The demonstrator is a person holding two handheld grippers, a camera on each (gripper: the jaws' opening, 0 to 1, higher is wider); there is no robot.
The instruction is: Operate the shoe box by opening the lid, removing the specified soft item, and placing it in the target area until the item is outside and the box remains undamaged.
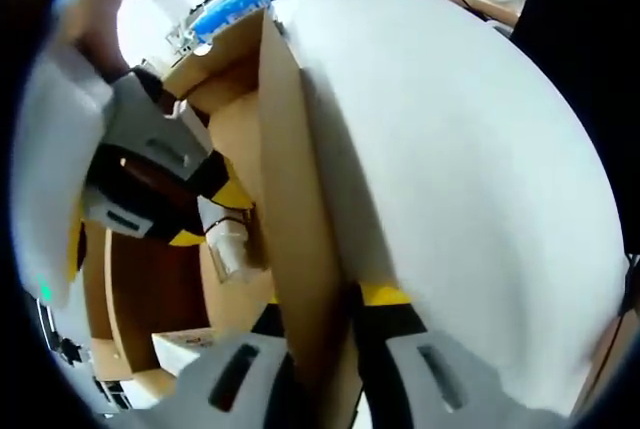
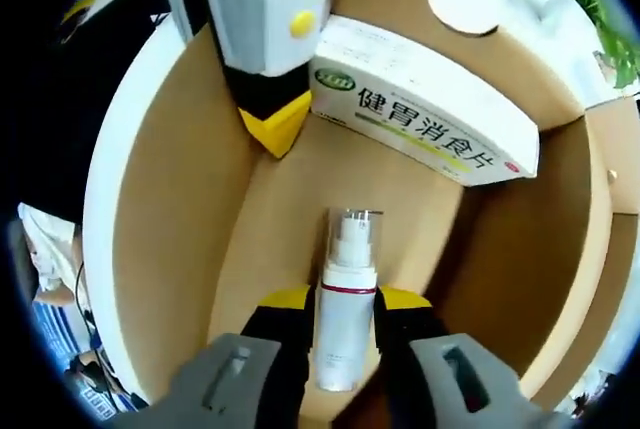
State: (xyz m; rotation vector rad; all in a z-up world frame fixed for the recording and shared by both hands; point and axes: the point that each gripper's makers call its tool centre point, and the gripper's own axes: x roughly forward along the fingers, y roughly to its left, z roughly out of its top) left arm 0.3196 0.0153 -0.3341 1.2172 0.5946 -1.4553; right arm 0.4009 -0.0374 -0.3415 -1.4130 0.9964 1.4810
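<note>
Right gripper (image 2: 340, 334): your jaws are closed on the white spray bottle (image 2: 345, 299), gripping its lower body, with the clear cap pointing away from you.
Bottle: it is inside the box (image 2: 160, 239), low over the cardboard floor, not yet out.
Left gripper (image 1: 325, 349): your jaws pinch the thin cardboard wall (image 1: 295, 199) of the box, one jaw each side. Hold it steady and do not squeeze harder or twist, as the wall could crease.
Lift: judging by the walls, draw the bottle straight out along its own axis, keeping it centred between them.
Carton (image 2: 420, 114): the medicine carton with green print leans against the far wall, just beyond the cap. Keep the cap off it.
Lid (image 1: 450, 149): the white panel beyond your left jaws stands open.
</note>
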